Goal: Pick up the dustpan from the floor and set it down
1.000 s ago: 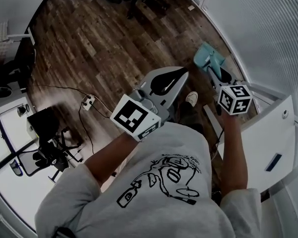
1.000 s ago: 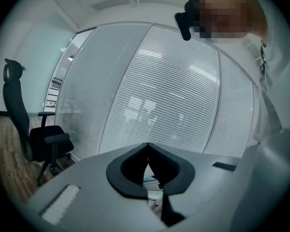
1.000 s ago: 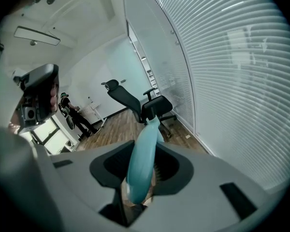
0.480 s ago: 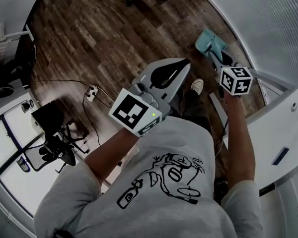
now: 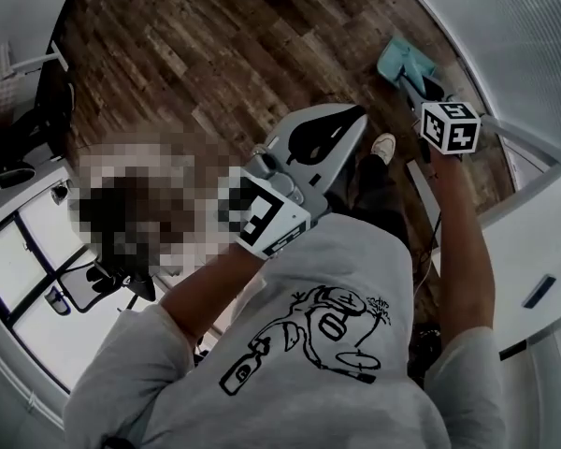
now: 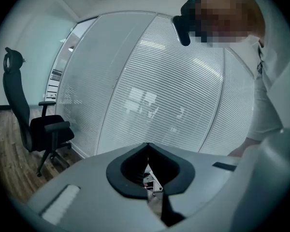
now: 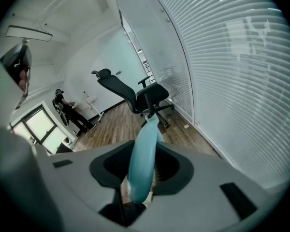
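The teal dustpan point(image 5: 407, 64) hangs over the wooden floor close to the blind-covered glass wall. My right gripper point(image 5: 423, 90) is shut on its handle. In the right gripper view the teal handle point(image 7: 144, 149) runs up between the jaws of the right gripper point(image 7: 141, 185), and the pan end points towards an office chair. My left gripper point(image 5: 353, 113) is held out in front of the person's body, left of the dustpan and apart from it. In the left gripper view the tips of the left gripper point(image 6: 147, 146) meet with nothing between them.
A black office chair point(image 7: 135, 95) stands by the glass wall point(image 5: 524, 26); it also shows as the chair point(image 6: 34, 124) in the left gripper view. A white cabinet point(image 5: 533, 251) is on the right. The person's shoe point(image 5: 384, 146) is below the grippers. Another person point(image 7: 70, 111) stands far off.
The right gripper has sunk towards the floor with the dustpan in it. The left gripper has dropped a little too. Both grips look unchanged.
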The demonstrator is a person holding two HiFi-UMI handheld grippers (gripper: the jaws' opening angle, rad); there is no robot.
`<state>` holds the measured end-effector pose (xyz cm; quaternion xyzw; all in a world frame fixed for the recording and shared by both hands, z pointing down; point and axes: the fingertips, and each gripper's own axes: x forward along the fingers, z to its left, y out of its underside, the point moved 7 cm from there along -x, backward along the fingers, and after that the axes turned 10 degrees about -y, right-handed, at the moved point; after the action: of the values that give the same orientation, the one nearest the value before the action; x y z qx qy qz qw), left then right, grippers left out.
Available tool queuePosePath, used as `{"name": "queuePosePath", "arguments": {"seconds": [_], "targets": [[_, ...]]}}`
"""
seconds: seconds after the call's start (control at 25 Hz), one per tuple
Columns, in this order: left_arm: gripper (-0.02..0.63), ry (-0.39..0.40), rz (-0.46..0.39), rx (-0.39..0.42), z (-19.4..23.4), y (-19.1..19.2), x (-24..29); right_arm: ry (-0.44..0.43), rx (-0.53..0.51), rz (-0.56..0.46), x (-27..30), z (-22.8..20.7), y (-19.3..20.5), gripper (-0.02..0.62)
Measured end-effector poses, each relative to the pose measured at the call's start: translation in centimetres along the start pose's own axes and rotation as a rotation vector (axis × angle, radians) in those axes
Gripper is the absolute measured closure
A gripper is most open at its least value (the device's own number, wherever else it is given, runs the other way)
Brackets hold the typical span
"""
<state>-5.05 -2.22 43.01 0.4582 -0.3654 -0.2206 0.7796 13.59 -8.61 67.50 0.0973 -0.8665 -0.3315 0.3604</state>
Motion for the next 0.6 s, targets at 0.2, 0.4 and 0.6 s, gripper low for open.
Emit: {"name": "queuePosePath", "arguments": {"seconds": [0.2, 0.4, 0.6], "targets": [[0.604, -0.005, 0.017, -0.002, 0.2, 0.3, 0.5, 0.003, 0.010, 0.015, 0.8, -1.3, 0.8, 0.495], [0.604, -0.002, 0.029, -0.010, 0.4, 0.6, 1.0, 0.006, 0.015, 0.021, 1.6, -2.2, 1.0, 0.495], [0.604, -0.004, 0.038, -0.017, 0.4, 1.0, 1.0, -0.009, 0.010, 0.014, 2.1, -2.4, 1.2, 0.495]]}}
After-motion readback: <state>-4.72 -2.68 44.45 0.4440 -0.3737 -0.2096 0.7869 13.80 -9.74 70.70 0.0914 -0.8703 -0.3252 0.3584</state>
